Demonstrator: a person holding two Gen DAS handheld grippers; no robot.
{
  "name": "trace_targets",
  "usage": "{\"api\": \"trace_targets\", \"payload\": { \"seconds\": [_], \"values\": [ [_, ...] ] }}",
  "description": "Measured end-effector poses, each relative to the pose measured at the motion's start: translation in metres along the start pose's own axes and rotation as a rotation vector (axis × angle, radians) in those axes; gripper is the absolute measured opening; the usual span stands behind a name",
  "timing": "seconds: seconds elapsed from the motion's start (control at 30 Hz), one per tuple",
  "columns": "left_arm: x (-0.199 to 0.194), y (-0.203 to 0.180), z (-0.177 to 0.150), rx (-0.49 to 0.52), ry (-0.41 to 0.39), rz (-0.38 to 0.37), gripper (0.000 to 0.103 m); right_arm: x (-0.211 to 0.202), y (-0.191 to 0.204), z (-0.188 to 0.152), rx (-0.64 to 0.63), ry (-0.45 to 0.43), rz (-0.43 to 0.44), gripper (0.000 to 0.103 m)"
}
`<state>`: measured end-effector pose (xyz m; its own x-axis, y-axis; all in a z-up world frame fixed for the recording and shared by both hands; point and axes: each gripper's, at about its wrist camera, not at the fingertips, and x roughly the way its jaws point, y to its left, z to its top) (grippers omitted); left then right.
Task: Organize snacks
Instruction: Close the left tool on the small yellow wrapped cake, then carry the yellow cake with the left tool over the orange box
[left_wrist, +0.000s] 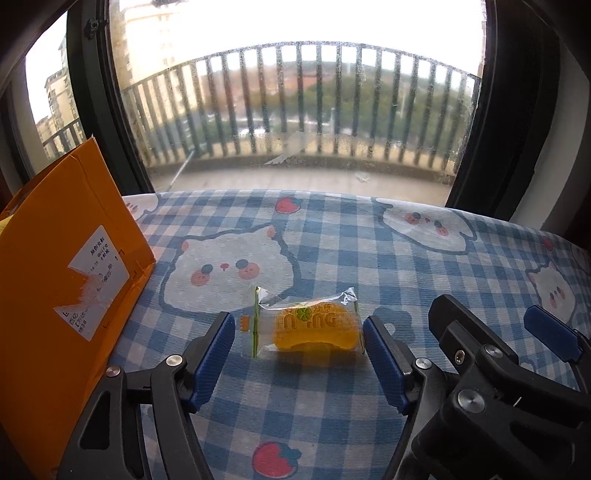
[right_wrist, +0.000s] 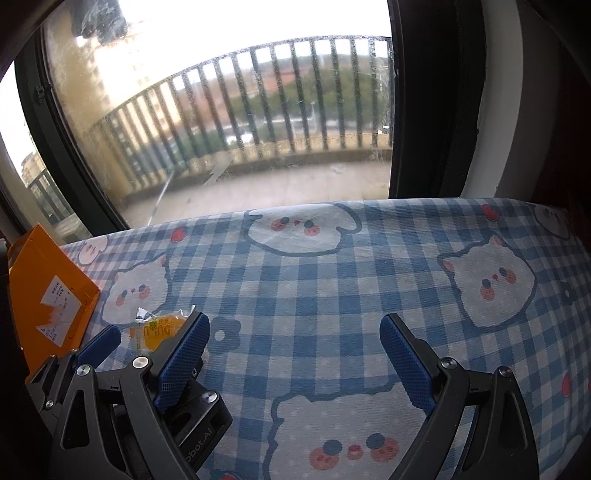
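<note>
A yellow-orange snack in a clear wrapper (left_wrist: 312, 325) lies on the blue checked tablecloth (left_wrist: 332, 243). My left gripper (left_wrist: 299, 332) is open with its blue pads on either side of the snack, not closed on it. An orange cardboard box (left_wrist: 62, 295) stands just to the left. My right gripper (right_wrist: 295, 332) is open and empty over the cloth; it also shows at the right in the left wrist view (left_wrist: 487, 317). In the right wrist view the snack (right_wrist: 159, 330) and the left gripper (right_wrist: 147, 332) sit at the left, beside the box (right_wrist: 48, 299).
The table's far edge runs along a large window (left_wrist: 295, 110) with a balcony railing outside. A dark window frame (right_wrist: 424, 99) stands at the right. The cloth (right_wrist: 332, 280) carries cat and strawberry prints.
</note>
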<state>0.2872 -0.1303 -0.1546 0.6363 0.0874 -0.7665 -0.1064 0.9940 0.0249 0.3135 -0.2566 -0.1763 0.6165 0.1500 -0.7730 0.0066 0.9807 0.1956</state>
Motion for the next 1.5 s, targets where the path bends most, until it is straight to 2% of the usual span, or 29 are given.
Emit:
{"api": "trace_targets", "payload": {
  "seconds": [0.13,0.33,0.47,0.8,1.13,1.33,1.5],
  "values": [
    [-0.002,0.0,-0.001,0.0,0.001,-0.006,0.068,0.003,-0.001,-0.001,0.007,0.006,-0.003,0.095],
    [-0.007,-0.005,0.001,0.031,-0.022,-0.007,0.055,0.005,0.001,-0.001,0.011,0.014,0.005,0.095],
    [-0.008,-0.004,0.0,0.038,-0.021,-0.013,0.053,0.007,0.003,-0.002,0.0,0.02,0.001,0.095],
    [-0.016,0.003,-0.004,0.037,-0.003,-0.035,0.051,0.005,0.011,-0.002,-0.039,0.041,0.014,0.095],
    [-0.033,0.012,-0.006,0.026,0.02,-0.067,0.051,-0.016,0.027,0.0,-0.096,0.019,0.041,0.095],
    [-0.056,0.019,-0.004,0.023,-0.017,-0.072,0.051,-0.038,0.04,0.004,-0.138,0.0,0.051,0.095],
    [-0.084,0.024,-0.001,0.027,-0.078,-0.077,0.051,-0.063,0.055,0.006,-0.186,-0.041,0.054,0.095]
  ]
}}
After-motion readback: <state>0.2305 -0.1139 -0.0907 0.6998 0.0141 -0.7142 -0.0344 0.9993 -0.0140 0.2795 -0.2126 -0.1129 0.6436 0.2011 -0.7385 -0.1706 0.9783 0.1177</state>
